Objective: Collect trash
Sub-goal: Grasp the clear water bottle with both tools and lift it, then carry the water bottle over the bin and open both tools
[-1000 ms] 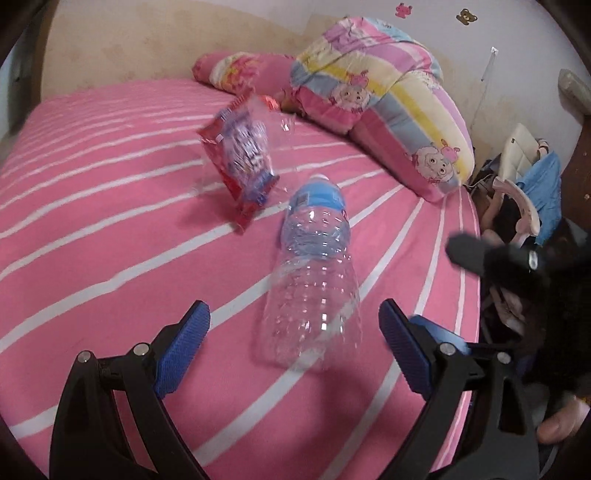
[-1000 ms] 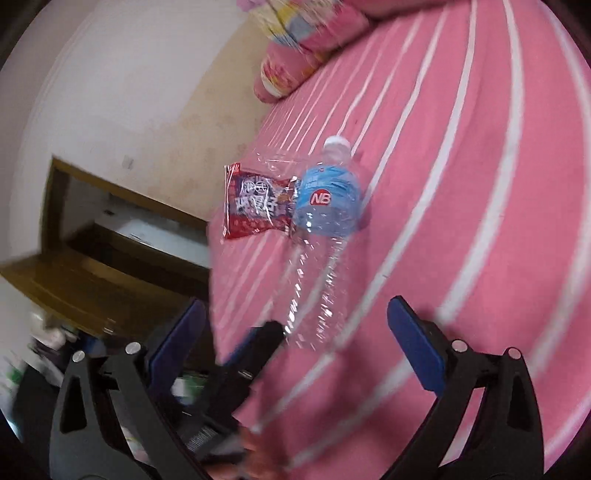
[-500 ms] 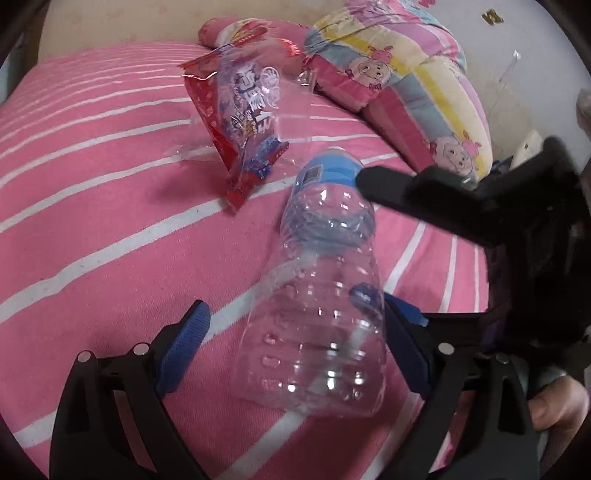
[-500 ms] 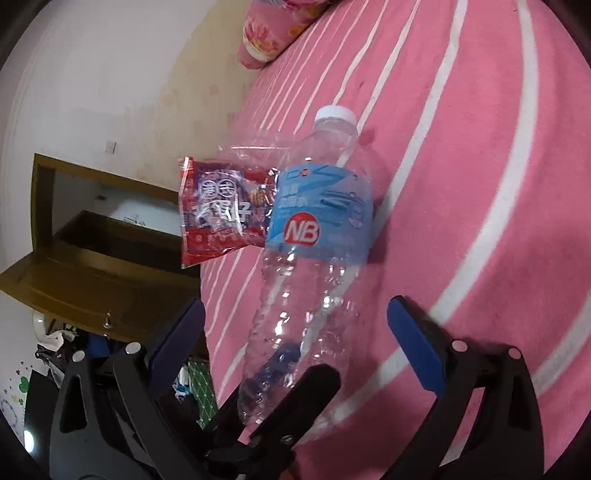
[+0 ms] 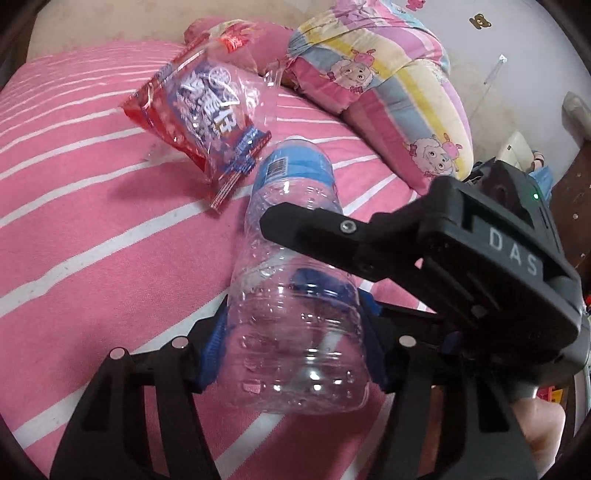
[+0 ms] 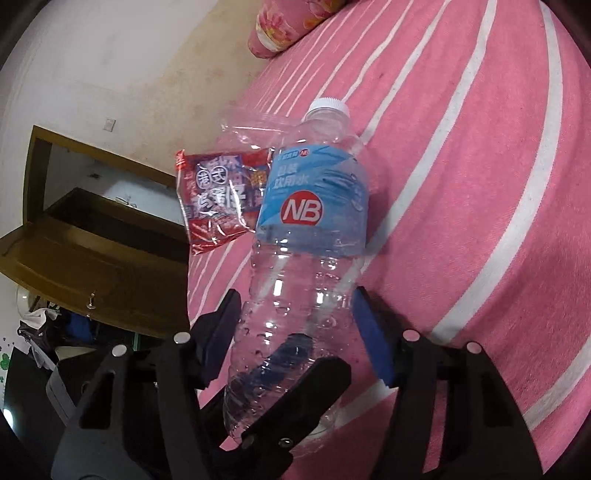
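An empty clear plastic bottle (image 5: 295, 295) with a blue NB label lies on the pink striped bed; it also shows in the right wrist view (image 6: 306, 258). My left gripper (image 5: 291, 350) is shut on its lower body, blue pads pressed to both sides. My right gripper (image 6: 299, 339) is shut on the same bottle from the other side; its black body (image 5: 461, 258) crosses the left wrist view. A red snack wrapper (image 5: 207, 114) lies just beyond the bottle's cap end and shows in the right wrist view (image 6: 218, 199) too.
A folded pastel quilt (image 5: 388, 92) and a pink pillow (image 6: 280, 26) lie at the head of the bed (image 5: 74, 221). A brown wooden cabinet (image 6: 92, 240) stands beside the bed. Clutter sits off the bed's right edge (image 5: 524, 155).
Both grippers moved in from open on either side of the bottle and closed on its lower body. The bottle and wrapper now look nearer.
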